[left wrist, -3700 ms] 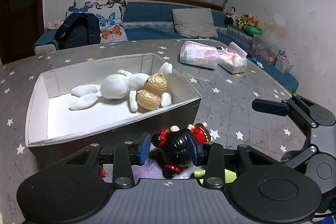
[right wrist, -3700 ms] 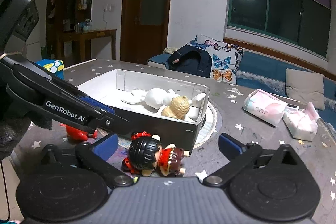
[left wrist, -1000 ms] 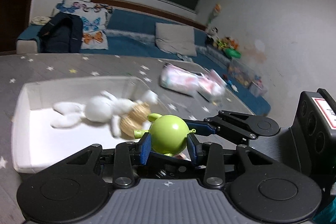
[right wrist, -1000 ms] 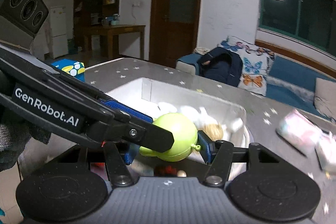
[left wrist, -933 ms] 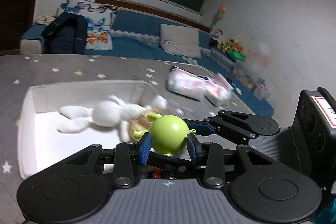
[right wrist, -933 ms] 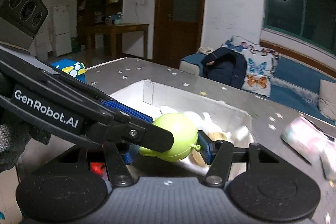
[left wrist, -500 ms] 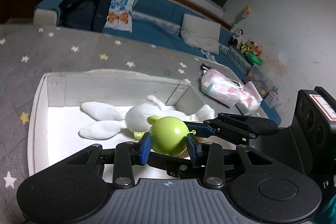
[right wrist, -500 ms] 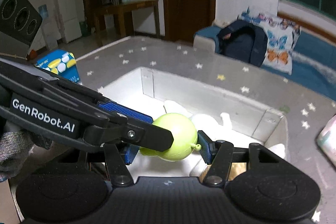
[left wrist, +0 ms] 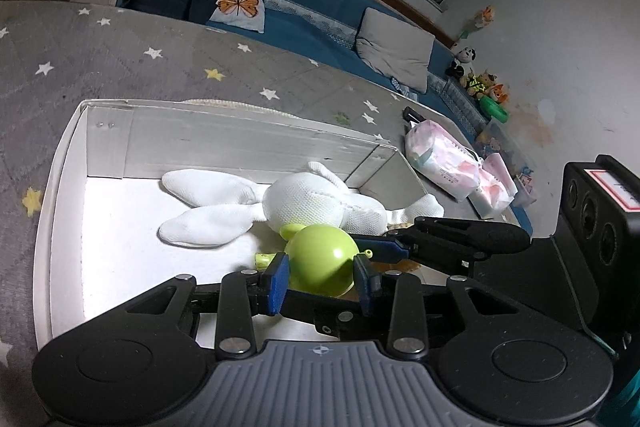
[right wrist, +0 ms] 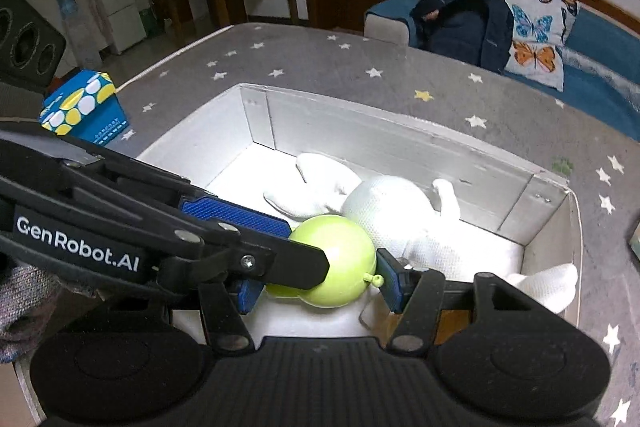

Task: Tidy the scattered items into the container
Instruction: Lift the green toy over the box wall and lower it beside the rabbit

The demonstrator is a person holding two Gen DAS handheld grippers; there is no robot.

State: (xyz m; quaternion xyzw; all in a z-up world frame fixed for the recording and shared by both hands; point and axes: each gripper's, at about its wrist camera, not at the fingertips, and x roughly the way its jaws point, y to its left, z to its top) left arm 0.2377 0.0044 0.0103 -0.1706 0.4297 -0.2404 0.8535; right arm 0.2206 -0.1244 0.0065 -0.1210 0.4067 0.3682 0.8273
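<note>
A green toy [left wrist: 322,257] is gripped by both the left gripper [left wrist: 320,277] and the right gripper [right wrist: 320,283], held above the white box [left wrist: 60,163], with a white plush rabbit [left wrist: 304,201] lying at 12 o'clock. The placing step appears underway; lowering and opening both grippers seems needed next

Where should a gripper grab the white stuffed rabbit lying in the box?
Grip the white stuffed rabbit across its narrow body just behind the round head, coming straight down from above. It lies flat on the floor of the box, so the walls block side approaches, and the long ears are floppy.
</note>
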